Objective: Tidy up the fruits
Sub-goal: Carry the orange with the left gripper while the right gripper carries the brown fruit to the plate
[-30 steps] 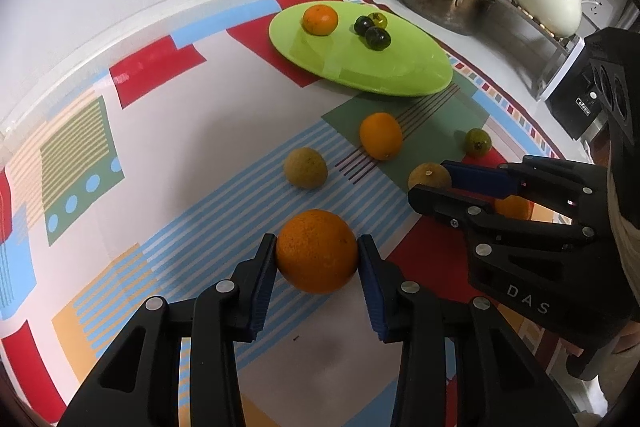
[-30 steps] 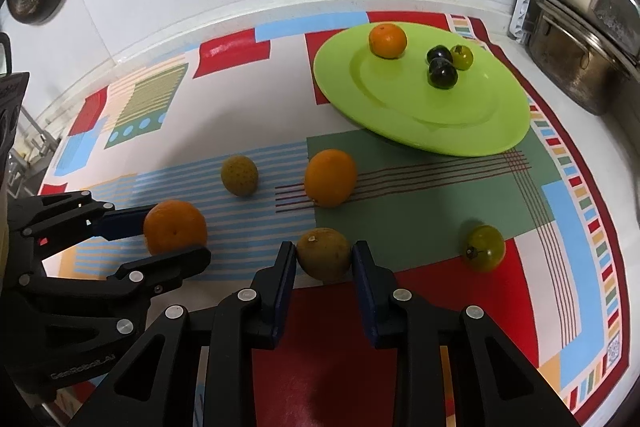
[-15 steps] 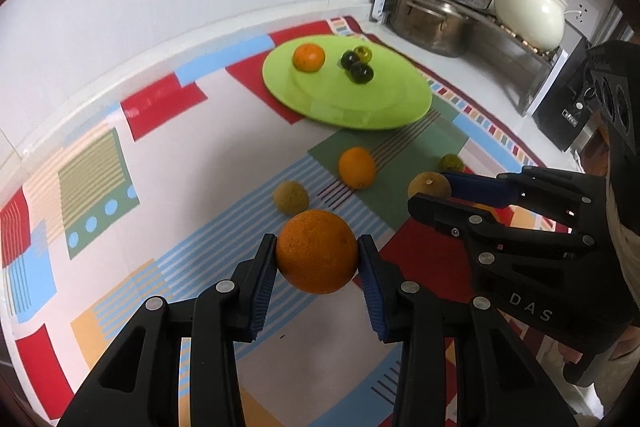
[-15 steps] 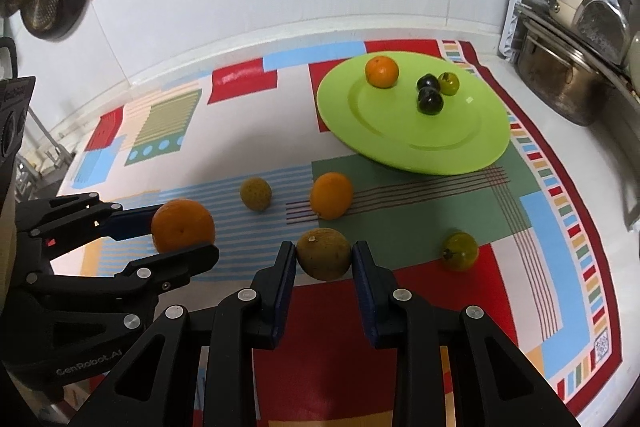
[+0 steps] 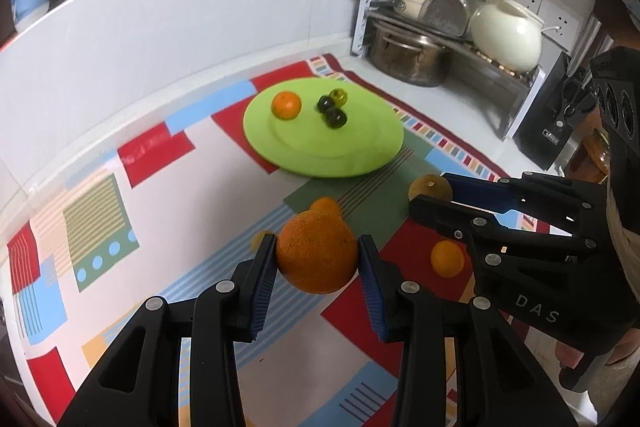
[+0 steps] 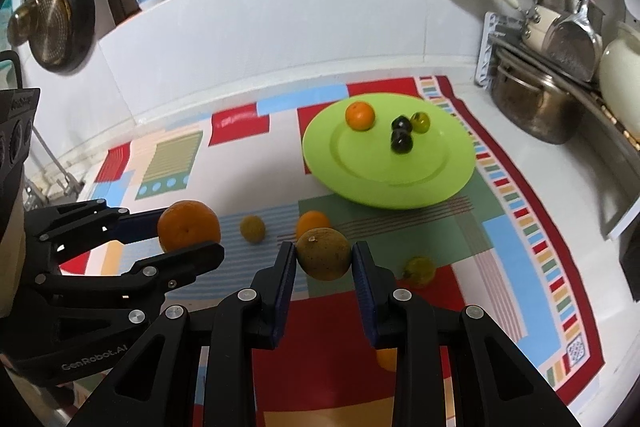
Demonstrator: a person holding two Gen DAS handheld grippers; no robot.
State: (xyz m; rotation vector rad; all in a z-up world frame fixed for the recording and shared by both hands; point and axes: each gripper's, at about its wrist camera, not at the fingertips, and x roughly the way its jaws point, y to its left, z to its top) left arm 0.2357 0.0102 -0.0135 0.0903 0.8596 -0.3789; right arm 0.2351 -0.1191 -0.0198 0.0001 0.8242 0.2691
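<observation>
My left gripper (image 5: 317, 257) is shut on a large orange (image 5: 316, 251), held above the patterned mat. My right gripper (image 6: 323, 254) is shut on a brownish-yellow round fruit (image 6: 324, 253), also lifted off the mat. Each gripper appears in the other's view: the right gripper (image 5: 430, 193) with its fruit (image 5: 429, 187), the left gripper (image 6: 188, 231) with its orange (image 6: 188, 225). A green plate (image 6: 448, 179) at the back holds a small orange (image 6: 360, 115), two dark fruits (image 6: 401, 141) and a green one (image 6: 420, 121). Loose on the mat lie an orange (image 6: 312, 221), a small brownish fruit (image 6: 252, 228) and a green fruit (image 6: 419, 269).
A dish rack (image 5: 452, 39) with a steel pot (image 5: 408, 61), pans and a cream kettle (image 5: 506, 35) stands at the back right. A black appliance (image 5: 552, 115) is beside it. Another small orange (image 5: 447, 258) lies on the mat. A white wall borders the mat's far side.
Both grippers have risen with their fruits off the mat. The mat, plate and loose fruits now look smaller and farther, and more of the wall and cabinets shows.
</observation>
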